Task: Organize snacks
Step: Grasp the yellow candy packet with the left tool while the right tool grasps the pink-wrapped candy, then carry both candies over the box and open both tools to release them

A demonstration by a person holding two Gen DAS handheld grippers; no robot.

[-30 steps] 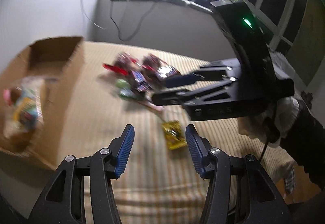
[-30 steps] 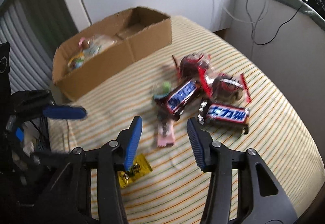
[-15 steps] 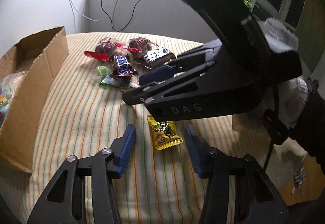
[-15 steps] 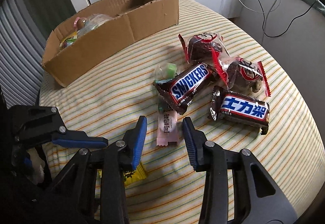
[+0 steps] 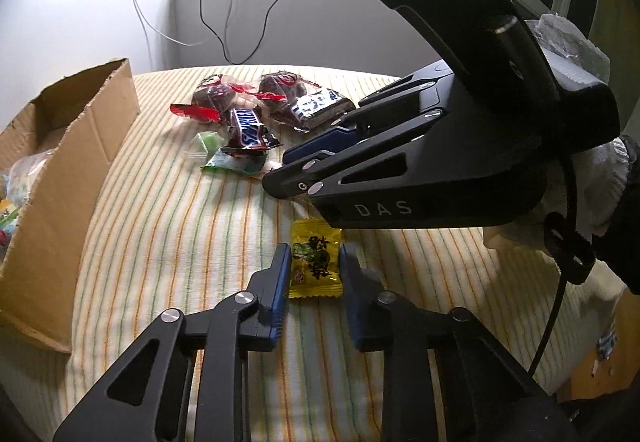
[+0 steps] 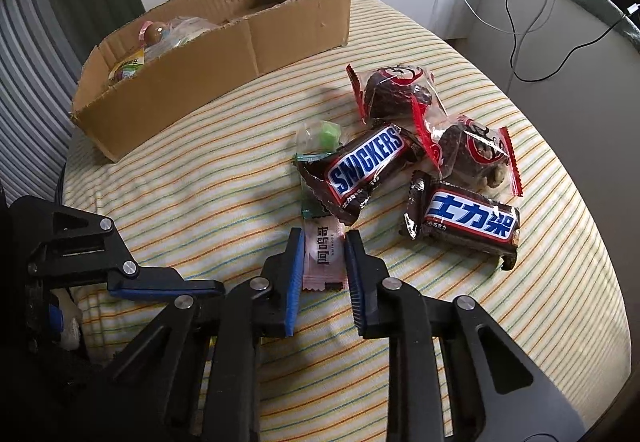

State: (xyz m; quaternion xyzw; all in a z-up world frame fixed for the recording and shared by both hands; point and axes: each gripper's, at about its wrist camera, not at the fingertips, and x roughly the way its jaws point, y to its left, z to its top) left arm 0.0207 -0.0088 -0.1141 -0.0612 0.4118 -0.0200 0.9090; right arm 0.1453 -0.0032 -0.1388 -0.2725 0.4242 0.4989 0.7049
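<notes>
My left gripper [image 5: 314, 262] sits low over the striped cloth with its jaws on either side of a yellow candy packet [image 5: 316, 264], narrowly open. My right gripper [image 6: 322, 248] straddles a pink candy packet [image 6: 323, 258], its jaws close to the packet's sides. Beyond it lie a Snickers bar [image 6: 366, 165], a second Snickers bar with Chinese print [image 6: 466, 224], two red-edged chocolate packets [image 6: 394, 89] and a green candy [image 6: 326, 135]. The cardboard box [image 6: 224, 57] holds several snacks at the far left.
The right gripper's body [image 5: 420, 161] crosses the left wrist view above the yellow packet. The box's wall [image 5: 60, 177] is at the left there. The table edge curves at the right, with cables [image 6: 532, 13] and a ledge beyond.
Both grippers have come down and forward. The left one now straddles the yellow packet, the right one the pink packet. Both have narrowed their jaws.
</notes>
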